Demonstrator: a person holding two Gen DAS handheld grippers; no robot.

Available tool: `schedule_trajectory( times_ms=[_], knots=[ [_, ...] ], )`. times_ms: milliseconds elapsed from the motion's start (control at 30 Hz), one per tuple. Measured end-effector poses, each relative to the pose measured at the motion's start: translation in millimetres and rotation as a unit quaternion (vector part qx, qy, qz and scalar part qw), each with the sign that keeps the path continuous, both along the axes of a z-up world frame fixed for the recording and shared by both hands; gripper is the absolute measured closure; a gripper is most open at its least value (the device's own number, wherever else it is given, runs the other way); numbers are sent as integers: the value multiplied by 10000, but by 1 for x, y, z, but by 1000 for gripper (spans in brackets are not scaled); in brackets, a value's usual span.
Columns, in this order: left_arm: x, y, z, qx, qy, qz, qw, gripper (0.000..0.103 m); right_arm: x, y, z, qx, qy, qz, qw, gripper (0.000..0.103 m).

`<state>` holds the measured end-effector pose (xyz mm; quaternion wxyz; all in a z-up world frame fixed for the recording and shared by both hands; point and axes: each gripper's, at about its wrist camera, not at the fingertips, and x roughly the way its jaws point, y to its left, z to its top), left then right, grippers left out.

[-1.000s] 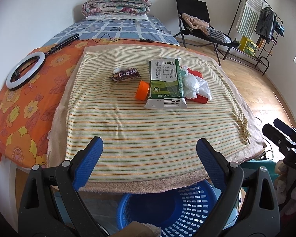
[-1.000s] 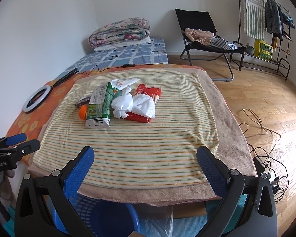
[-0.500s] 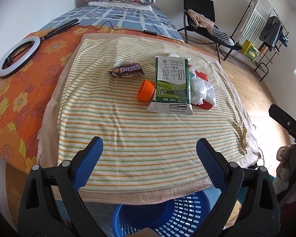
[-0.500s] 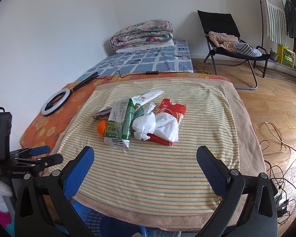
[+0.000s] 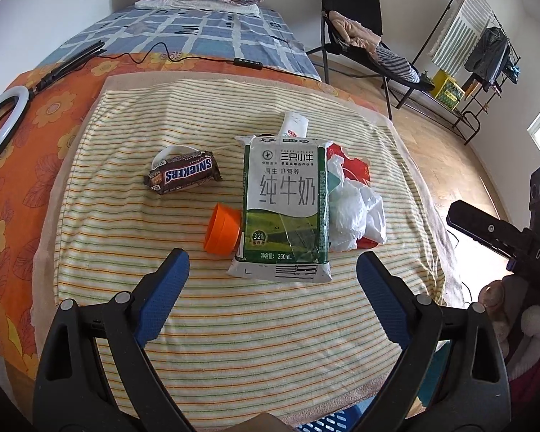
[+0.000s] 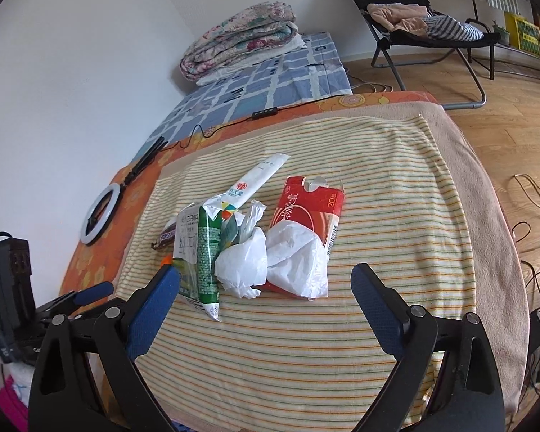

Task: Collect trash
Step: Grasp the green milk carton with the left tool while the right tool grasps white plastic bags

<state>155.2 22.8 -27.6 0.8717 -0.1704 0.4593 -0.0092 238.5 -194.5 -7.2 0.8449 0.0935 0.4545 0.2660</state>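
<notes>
Both my grippers hover over the striped yellow terry towel (image 5: 234, 324) where the trash lies heaped: my left gripper (image 5: 271, 291) has its blue-padded fingers spread wide and empty, just short of the flattened green-and-white milk carton (image 5: 286, 208), and my right gripper (image 6: 266, 300) is likewise spread and empty, facing the crumpled white plastic bag (image 6: 270, 262). The left view alone shows the brown Snickers wrapper (image 5: 183, 176) lying apart on the towel and the orange plastic cap (image 5: 222, 229) touching the carton's left edge; from the right these are all but hidden behind the carton. The right view alone lays open the torn red cardboard box (image 6: 311, 208) under the bag and the long white tube (image 6: 257, 180) slanting away behind the carton. Bare towel stretches between the fingers and the heap and out to the towel's beige border. A slotted blue plastic basket (image 5: 327, 423) peeks below the near edge in the left view, and a white ring light (image 6: 99, 219) lies on the orange flowered sheet (image 5: 21, 165).
</notes>
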Motion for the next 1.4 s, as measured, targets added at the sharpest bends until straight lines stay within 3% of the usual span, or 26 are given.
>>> schedule_trajectory(
  times_ms=[167,367,533,633,733,800,1167,1400],
  knots=[
    [41,3,-16,-161,281,90,9994,7,12,1,-8,169,195,9,9997,15],
    [65,1,-30,-478,466,229,9975,7,23,4,-16,324,352,74,9988,26],
    [81,-7,-35,-102,526,359,9979,7,30,11,-26,198,410,149,9988,33],
    [87,-9,-42,-84,585,412,9974,7,35,15,-35,154,459,215,9986,35],
    [91,-11,-47,59,585,395,9975,8,37,22,-41,48,470,315,9984,35],
    [92,-9,-50,114,606,398,9973,20,38,27,-43,17,462,372,9982,35],
    [85,25,-45,-428,413,661,9960,21,40,54,-57,-480,281,614,9966,35],
    [78,30,-30,-288,202,658,9972,21,40,70,-61,-795,162,678,9944,31]
  ],
)
